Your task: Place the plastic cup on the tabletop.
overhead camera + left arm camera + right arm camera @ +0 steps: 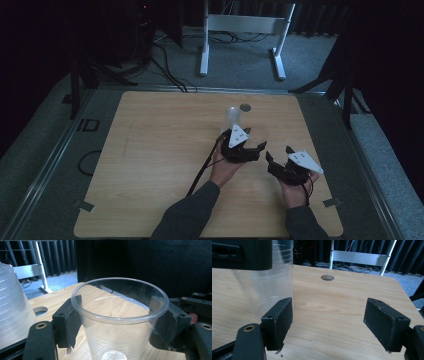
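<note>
left tool (117, 322) clamped on a clear cup (117, 315), separated from the cup stack (12, 307); right tool (337, 317) spread, empty; placing on the table (337, 297) remains.

You have two grippers: the left gripper (248, 143) and the right gripper (278, 154). You have one single clear plastic cup (117, 315). You have one stack of clear cups (12, 307); the number nested in it can't be counted. You have one wooden table (150, 165), with one round hole (245, 106).
</note>
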The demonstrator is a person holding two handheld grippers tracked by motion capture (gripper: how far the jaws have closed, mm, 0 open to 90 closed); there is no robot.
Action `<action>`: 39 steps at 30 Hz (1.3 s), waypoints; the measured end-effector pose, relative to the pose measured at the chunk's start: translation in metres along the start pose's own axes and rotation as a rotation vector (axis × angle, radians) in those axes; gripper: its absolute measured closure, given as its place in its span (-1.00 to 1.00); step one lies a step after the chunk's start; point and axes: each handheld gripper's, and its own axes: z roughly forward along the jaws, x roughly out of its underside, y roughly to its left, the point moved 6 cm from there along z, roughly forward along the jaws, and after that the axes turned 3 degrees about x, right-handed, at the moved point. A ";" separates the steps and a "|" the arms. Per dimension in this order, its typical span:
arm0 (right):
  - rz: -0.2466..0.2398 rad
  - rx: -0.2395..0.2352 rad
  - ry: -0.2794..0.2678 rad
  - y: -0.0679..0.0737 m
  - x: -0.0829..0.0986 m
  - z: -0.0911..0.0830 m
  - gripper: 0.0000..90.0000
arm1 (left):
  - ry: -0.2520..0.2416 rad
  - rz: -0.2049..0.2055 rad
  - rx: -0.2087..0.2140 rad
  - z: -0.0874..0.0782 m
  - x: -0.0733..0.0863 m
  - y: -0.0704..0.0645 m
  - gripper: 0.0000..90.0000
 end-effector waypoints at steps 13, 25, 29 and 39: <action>-0.003 -0.002 0.009 0.000 0.003 0.002 -0.49 | 0.003 0.000 -0.002 -0.003 0.010 -0.002 -0.38; -0.010 0.002 0.010 0.000 0.003 0.002 -0.49 | 0.004 -0.013 -0.014 -0.006 0.021 0.002 -0.38; -0.009 0.004 0.010 -0.001 0.003 0.002 -0.49 | 0.001 -0.013 -0.021 -0.006 0.024 0.003 -0.38; -0.008 0.004 0.009 -0.001 0.003 0.002 -0.49 | 0.008 -0.014 -0.035 -0.007 0.036 0.004 -0.38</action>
